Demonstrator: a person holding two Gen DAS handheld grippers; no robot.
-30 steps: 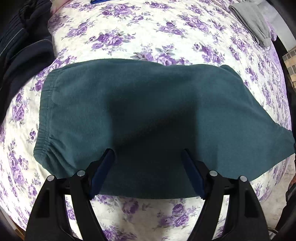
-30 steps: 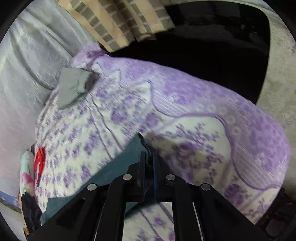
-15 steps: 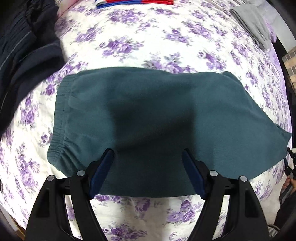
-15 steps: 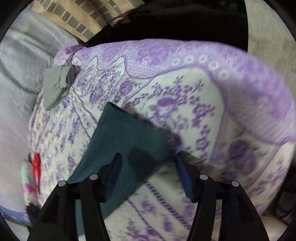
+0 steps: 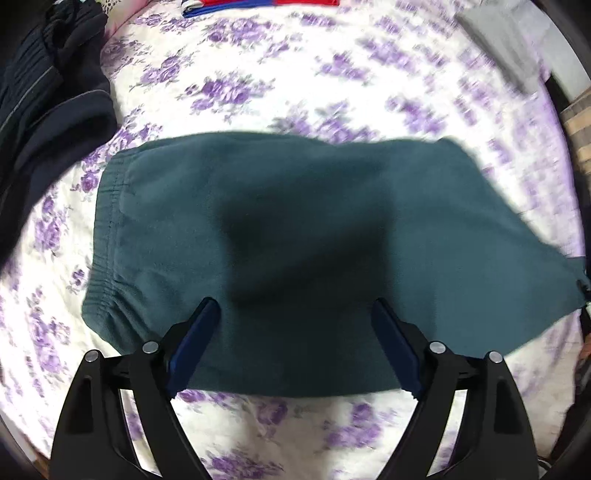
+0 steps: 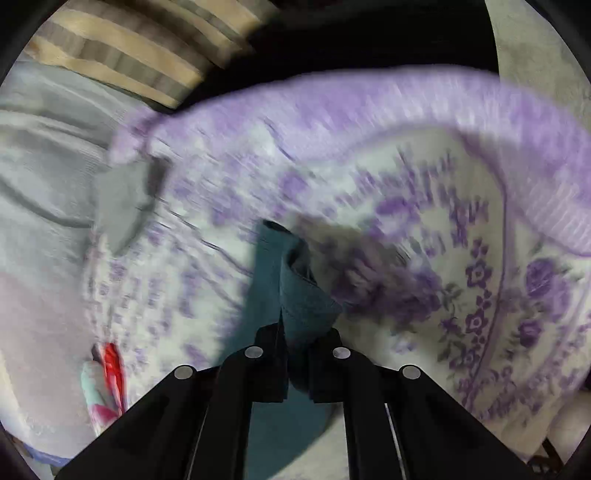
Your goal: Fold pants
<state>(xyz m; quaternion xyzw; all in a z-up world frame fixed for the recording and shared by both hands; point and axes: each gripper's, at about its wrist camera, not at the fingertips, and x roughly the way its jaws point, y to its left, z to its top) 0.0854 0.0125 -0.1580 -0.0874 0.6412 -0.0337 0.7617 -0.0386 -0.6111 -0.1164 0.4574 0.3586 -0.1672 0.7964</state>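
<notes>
Dark teal pants [image 5: 295, 236] lie flat on a bed with a purple flowered cover [image 5: 236, 85], the elastic waistband to the left and the leg end running to the right edge. My left gripper [image 5: 295, 314] is open and hovers over the near edge of the pants, holding nothing. In the right wrist view my right gripper [image 6: 297, 339] is shut on the leg end of the pants [image 6: 303, 295], which bunches up between the fingers and is lifted off the cover.
Dark navy clothes [image 5: 40, 110] are piled at the left. A grey folded garment [image 5: 506, 62] lies at the far right; it also shows in the right wrist view [image 6: 125, 206]. Red and blue fabric [image 5: 258, 3] lies at the far edge. A striped pillow [image 6: 122, 55] is beyond the bed.
My right gripper, open over the leg end half a second ago, has shut on it and raised it. My left gripper has drawn back a little, still open.
</notes>
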